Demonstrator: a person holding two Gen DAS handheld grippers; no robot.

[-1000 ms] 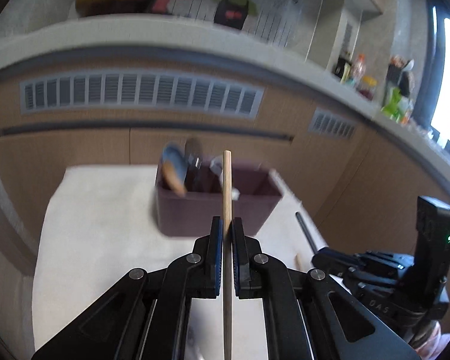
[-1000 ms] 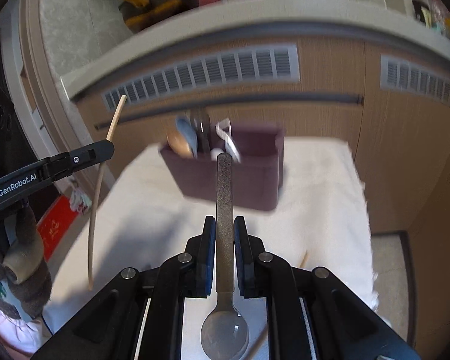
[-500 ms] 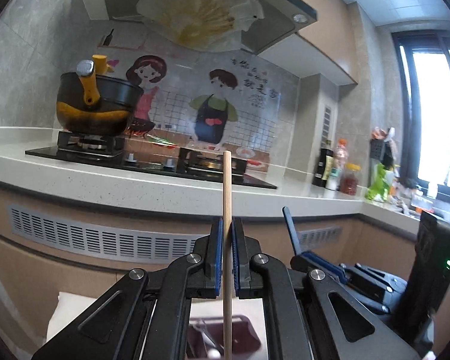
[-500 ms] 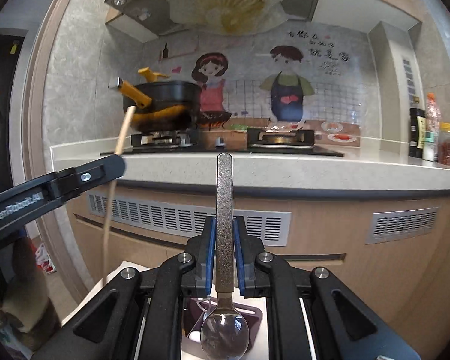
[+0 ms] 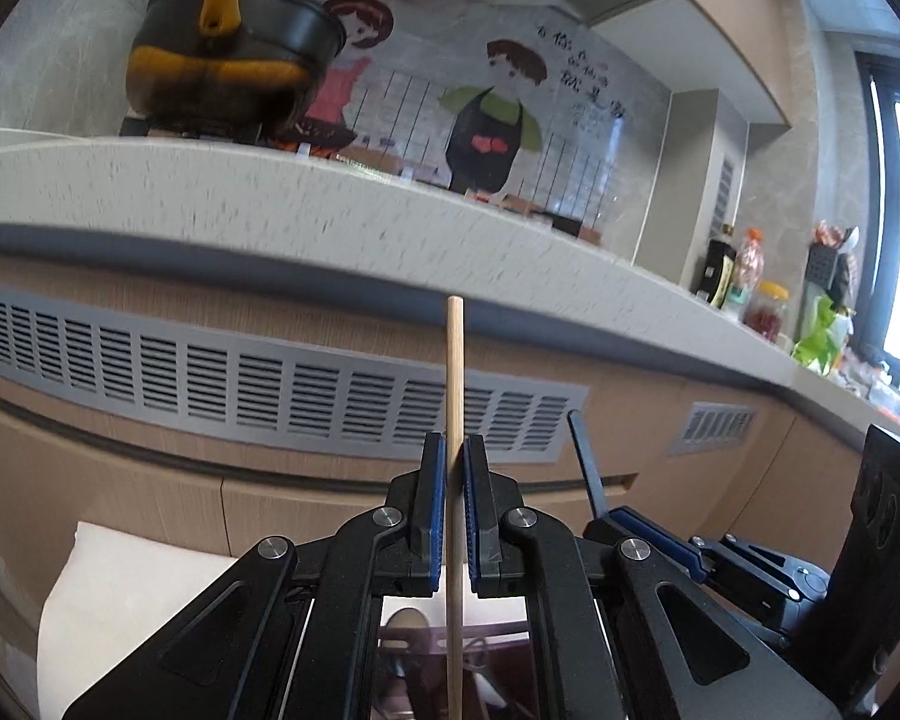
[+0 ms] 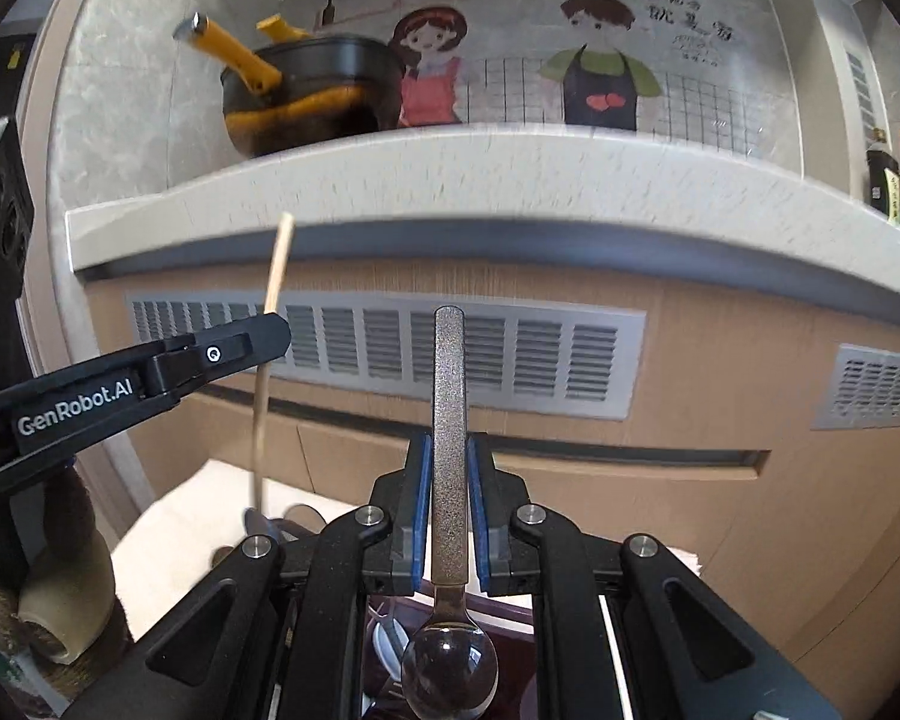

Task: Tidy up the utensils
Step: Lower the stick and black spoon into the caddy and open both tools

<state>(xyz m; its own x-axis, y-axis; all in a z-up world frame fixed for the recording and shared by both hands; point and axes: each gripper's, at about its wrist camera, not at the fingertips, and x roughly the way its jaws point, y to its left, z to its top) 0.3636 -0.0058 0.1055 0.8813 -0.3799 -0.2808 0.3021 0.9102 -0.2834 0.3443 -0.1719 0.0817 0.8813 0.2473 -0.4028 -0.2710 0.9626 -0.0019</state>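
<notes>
We hold a thin, round wooden chopstick (image 5: 455,480) upright in our left gripper (image 5: 455,510), its blue pads clamped on the pale, smooth shaft. The chopstick's lower end runs off the frame, in front of the purple utensil bin (image 5: 444,636), which is mostly hidden behind the gripper. Our right gripper (image 6: 450,504) is closed on a metal spoon (image 6: 449,480), whose flat, speckled grey handle points up and whose rounded, shiny bowl hangs below the pads. Beneath it, the bin's contents are too dark and cramped to make out. The bin sits on a white cloth (image 5: 120,588). Far behind are a speckled stone counter (image 6: 510,180) and a slatted grey vent (image 5: 240,384), both blurred.
</notes>
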